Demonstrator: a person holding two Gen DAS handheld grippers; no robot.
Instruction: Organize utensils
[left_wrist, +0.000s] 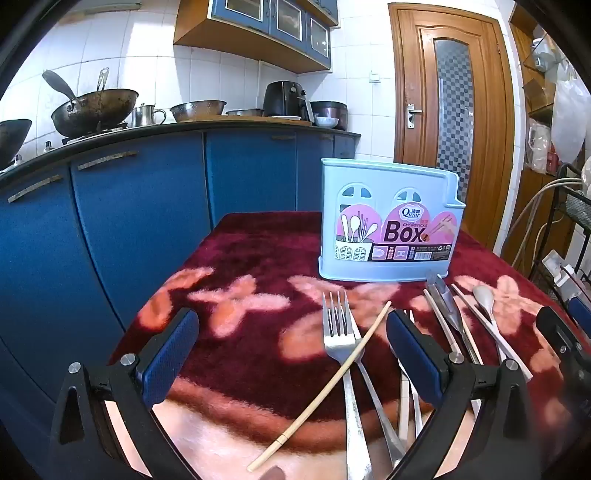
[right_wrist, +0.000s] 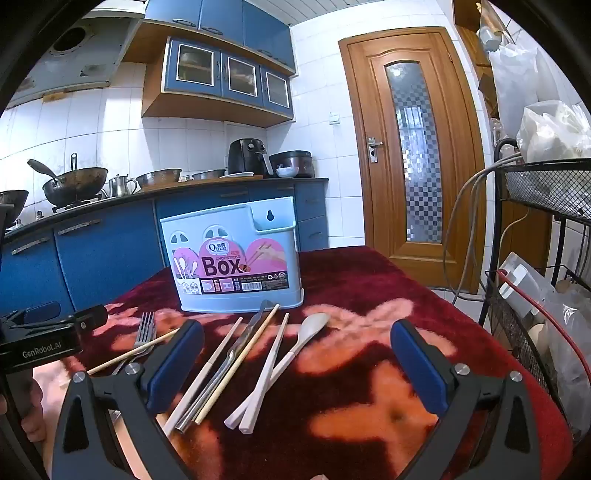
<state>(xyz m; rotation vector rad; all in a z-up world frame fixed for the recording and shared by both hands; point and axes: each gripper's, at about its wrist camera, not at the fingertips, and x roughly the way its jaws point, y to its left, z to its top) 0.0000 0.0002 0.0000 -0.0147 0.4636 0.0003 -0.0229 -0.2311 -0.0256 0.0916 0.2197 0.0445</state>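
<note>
A light blue chopsticks box (left_wrist: 388, 229) stands upright at the far side of the table; it also shows in the right wrist view (right_wrist: 232, 266). Loose utensils lie in front of it. In the left wrist view a metal fork (left_wrist: 341, 354) and a wooden chopstick (left_wrist: 325, 387) lie between the fingers of my open left gripper (left_wrist: 291, 350). In the right wrist view a knife (right_wrist: 236, 350), chopsticks (right_wrist: 243, 362) and a white spoon (right_wrist: 295, 350) lie between and just left of the fingers of my open right gripper (right_wrist: 295, 354). Both grippers hover empty above the cloth.
A dark red floral cloth (right_wrist: 369, 369) covers the table. Blue kitchen cabinets (left_wrist: 129, 221) with pots stand to the left and behind. A wire rack (right_wrist: 535, 295) with bags and cables stands at the right table edge. A wooden door (right_wrist: 410, 155) is behind.
</note>
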